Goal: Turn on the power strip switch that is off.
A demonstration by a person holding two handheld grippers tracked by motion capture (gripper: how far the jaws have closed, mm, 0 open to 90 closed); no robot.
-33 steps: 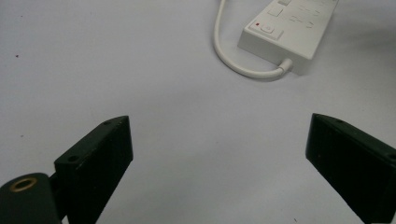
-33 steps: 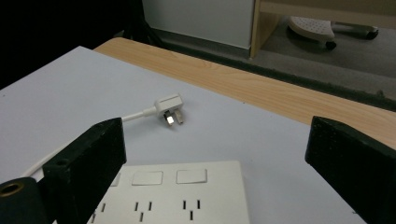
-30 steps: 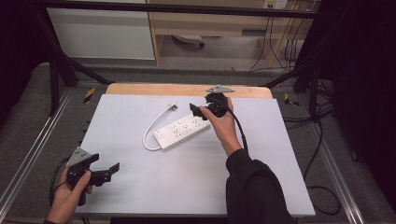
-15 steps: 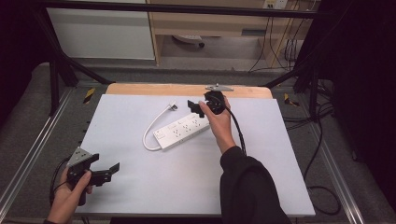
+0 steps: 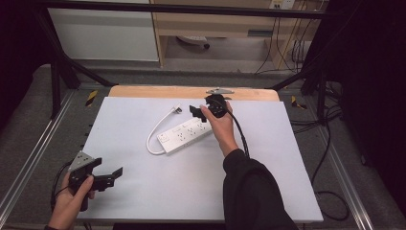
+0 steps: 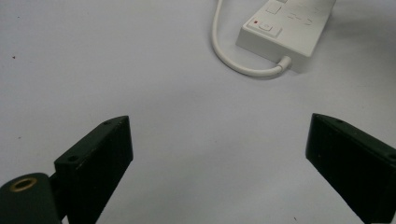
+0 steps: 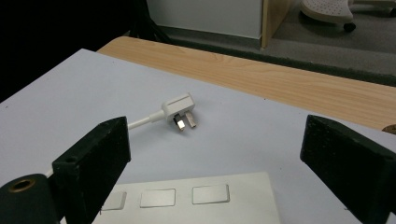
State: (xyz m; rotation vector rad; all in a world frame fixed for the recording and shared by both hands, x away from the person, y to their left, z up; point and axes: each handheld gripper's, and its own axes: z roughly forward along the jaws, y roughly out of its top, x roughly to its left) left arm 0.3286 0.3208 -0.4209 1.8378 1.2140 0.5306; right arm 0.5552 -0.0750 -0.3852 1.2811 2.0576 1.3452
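The white rectangular plastic power strip (image 5: 186,136) is laid mid-table, its white three-pin plug (image 7: 180,111) resting beyond. The right gripper (image 5: 197,111) is held above its far end, jaws spread; the left gripper (image 5: 111,176) is parked apart, jaws wide.

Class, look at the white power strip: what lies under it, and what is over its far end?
The power strip lies flat on the white table sheet. The right gripper hovers open over its far end, jaws apart; the hand covers that end's sockets.

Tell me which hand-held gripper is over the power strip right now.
The right hand-held gripper, jaws open above the power strip's far end. The left hand-held gripper sits near the table's front-left corner.
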